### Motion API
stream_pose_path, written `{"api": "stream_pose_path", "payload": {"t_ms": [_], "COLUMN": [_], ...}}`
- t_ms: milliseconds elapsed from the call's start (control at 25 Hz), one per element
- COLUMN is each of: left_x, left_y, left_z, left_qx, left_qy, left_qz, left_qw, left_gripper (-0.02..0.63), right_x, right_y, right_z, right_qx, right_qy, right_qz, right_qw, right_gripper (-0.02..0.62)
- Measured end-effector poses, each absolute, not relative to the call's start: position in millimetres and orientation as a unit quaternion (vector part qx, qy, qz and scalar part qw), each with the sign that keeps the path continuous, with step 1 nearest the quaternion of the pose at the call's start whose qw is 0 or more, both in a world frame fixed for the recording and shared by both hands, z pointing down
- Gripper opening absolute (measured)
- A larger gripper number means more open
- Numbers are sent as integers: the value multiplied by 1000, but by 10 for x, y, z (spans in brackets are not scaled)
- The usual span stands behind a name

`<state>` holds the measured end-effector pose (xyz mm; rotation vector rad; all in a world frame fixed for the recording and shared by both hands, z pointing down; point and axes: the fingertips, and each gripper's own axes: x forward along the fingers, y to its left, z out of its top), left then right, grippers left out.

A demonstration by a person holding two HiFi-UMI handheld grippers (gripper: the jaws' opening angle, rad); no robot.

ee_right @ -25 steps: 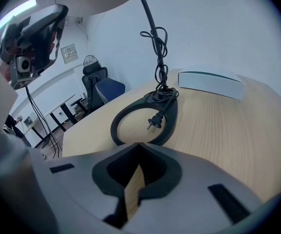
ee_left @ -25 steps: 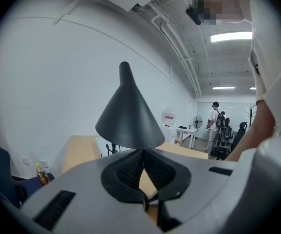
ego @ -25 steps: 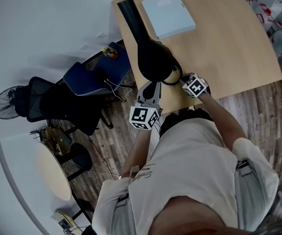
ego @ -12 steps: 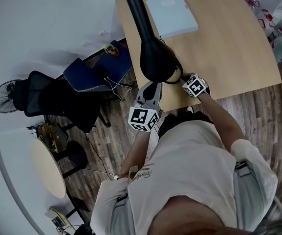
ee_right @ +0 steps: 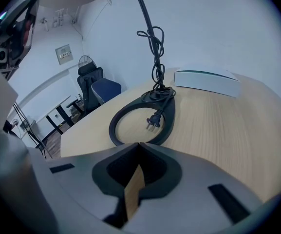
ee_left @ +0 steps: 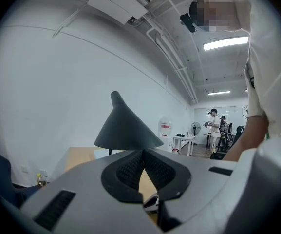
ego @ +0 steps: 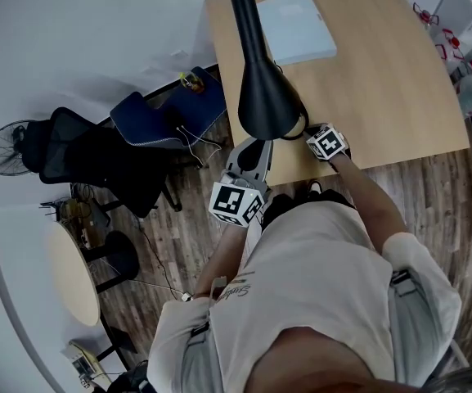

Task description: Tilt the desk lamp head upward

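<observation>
Though matte black, smooth conical lamp head (ee_left: 127, 128)

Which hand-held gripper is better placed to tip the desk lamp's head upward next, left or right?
Left, probably. The left hand-held gripper, jaws together, points straight at the lamp head just ahead of it. The right hand-held gripper sits low at the desk, facing the lamp's base ring instead.

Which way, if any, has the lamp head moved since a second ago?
Yes. The lamp head has swung its narrow end toward the white pad, away from the table edge.
</observation>
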<state>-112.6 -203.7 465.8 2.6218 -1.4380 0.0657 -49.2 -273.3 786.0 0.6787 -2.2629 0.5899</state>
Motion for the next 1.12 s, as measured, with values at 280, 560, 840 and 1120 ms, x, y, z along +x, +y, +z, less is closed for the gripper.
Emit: {"api": "stream_pose_path", "payload": {"t_ms": [280, 560, 840, 1120], "left_x": [-1114, -1135, -1086, -1078], "left_y": [-1923, -1901, -1868, -1848], "left_z": [4365, 4131, 3784, 3578], "left_qx": [874, 872, 878, 882], "left_qy": [-479, -484, -477, -468], "left_qz": [10, 3, 4, 6], "left_qw": [81, 76, 44, 50], "left_gripper": [15, 15, 15, 15], "right_x": [-476, -470, -464, -465], "right_y": [-2751, -2740, -2741, -2746], "right_z": [7861, 7792, 7850, 7843], "right_qx": [271, 277, 274, 270], "right_qy": [-869, -867, -865, -864], "right_qz": [233, 232, 227, 227], "right_qw": [342, 344, 353, 358], "right_gripper": [-3, -3, -3, -3]}}
